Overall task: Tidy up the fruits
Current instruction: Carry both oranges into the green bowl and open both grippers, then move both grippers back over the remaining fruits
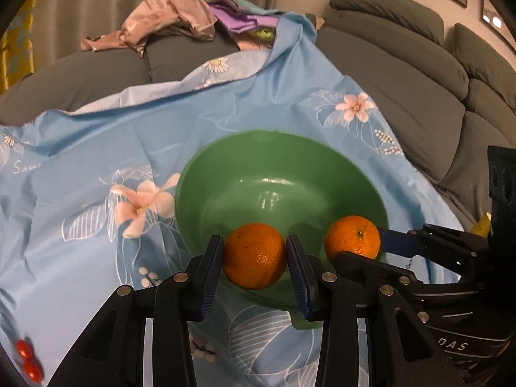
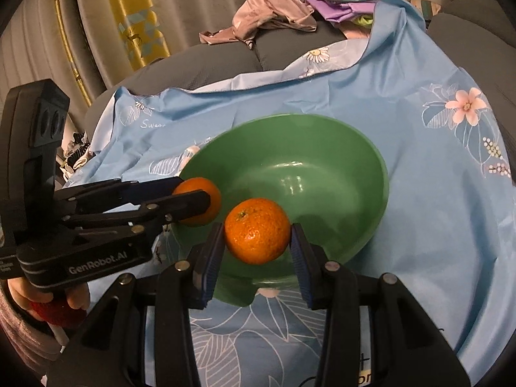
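My left gripper [image 1: 254,251] is shut on an orange [image 1: 254,256], holding it just over the near rim of a green bowl [image 1: 258,135]. The right wrist view shows this gripper [image 2: 196,193] coming in from the left with its orange [image 2: 200,200] at the bowl's left rim. My right gripper [image 2: 258,232] is shut on a second orange [image 2: 258,230] above the near edge of the bowl [image 2: 306,117]. From the left wrist view it [image 1: 361,248] reaches in from the right with that orange [image 1: 353,237]. Nothing lies inside the bowl.
The bowl stands on a light blue floral cloth [image 1: 96,148] spread over a grey sofa [image 1: 403,96]. Crumpled clothes [image 1: 174,13] are piled at the back. Small red fruits [image 1: 27,358] lie at the near left, something yellow [image 1: 482,225] at the right. A hand [image 2: 42,296] grips the left gripper.
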Tool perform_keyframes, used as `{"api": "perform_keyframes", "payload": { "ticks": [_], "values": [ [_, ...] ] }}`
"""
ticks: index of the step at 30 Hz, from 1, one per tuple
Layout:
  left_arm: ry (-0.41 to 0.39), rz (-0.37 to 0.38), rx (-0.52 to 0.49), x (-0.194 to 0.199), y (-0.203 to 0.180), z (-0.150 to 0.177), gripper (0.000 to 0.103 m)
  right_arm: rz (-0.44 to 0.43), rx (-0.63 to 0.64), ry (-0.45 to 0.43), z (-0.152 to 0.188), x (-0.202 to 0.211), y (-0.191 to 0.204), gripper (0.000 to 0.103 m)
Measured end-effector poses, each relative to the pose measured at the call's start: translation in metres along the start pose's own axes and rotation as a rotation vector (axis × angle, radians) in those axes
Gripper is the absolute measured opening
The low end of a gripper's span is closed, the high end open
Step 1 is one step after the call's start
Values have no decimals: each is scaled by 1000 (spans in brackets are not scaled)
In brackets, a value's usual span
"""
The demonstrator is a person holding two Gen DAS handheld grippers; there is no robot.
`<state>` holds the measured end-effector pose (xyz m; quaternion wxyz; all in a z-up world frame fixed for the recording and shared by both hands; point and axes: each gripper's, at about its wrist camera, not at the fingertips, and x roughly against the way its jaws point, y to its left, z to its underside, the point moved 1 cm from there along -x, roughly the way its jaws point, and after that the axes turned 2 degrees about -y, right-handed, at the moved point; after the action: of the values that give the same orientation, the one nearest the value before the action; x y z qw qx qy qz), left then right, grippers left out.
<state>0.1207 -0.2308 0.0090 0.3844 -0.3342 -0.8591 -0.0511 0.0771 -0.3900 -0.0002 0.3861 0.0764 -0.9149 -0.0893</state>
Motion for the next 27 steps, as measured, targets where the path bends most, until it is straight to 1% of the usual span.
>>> {"api": "perform_keyframes", "payload": {
  "ticks": [4, 8, 10, 12, 15, 17, 19, 22, 23, 24, 25, 27],
  "values": [
    [24, -11, -10, -5, -2, 3, 40, 2, 9, 25, 5, -5, 3, 43],
    [40, -20, -17, -5, -4, 5, 40, 1, 10, 21, 5, -2, 6, 43],
    [29, -21, -17, -2, -5, 5, 40, -4, 7, 25, 4, -1, 7, 46],
    [22, -17, -14, 1, -5, 5, 40, -8, 4, 24, 4, 0, 8, 51],
    [9, -19, -8, 6, -4, 3, 40, -41, 7, 29, 5, 2, 12, 54],
    [-9, -17, 10, 11, -1, 1, 40, -85, 22, 39, 5, 4, 17, 54],
    [-44, -6, 35, 22, 2, -1, 40, -116, 64, 56, 7, 5, 25, 54],
    [-91, -15, 55, 43, 11, -2, 40, -118, 209, 98, 8, -6, 46, 53],
    [-103, -25, 68, 51, 16, 0, 40, -112, 239, 111, 9, -11, 50, 51],
    [-107, -28, 81, 55, 20, 2, 40, -92, 274, 134, 10, -20, 55, 37],
    [-107, -28, 95, 59, 25, 3, 40, -70, 307, 147, 10, -27, 58, 33],
    [-111, -44, 124, 68, 35, 10, 40, -76, 346, 154, 7, -33, 65, 25]
  ]
}}
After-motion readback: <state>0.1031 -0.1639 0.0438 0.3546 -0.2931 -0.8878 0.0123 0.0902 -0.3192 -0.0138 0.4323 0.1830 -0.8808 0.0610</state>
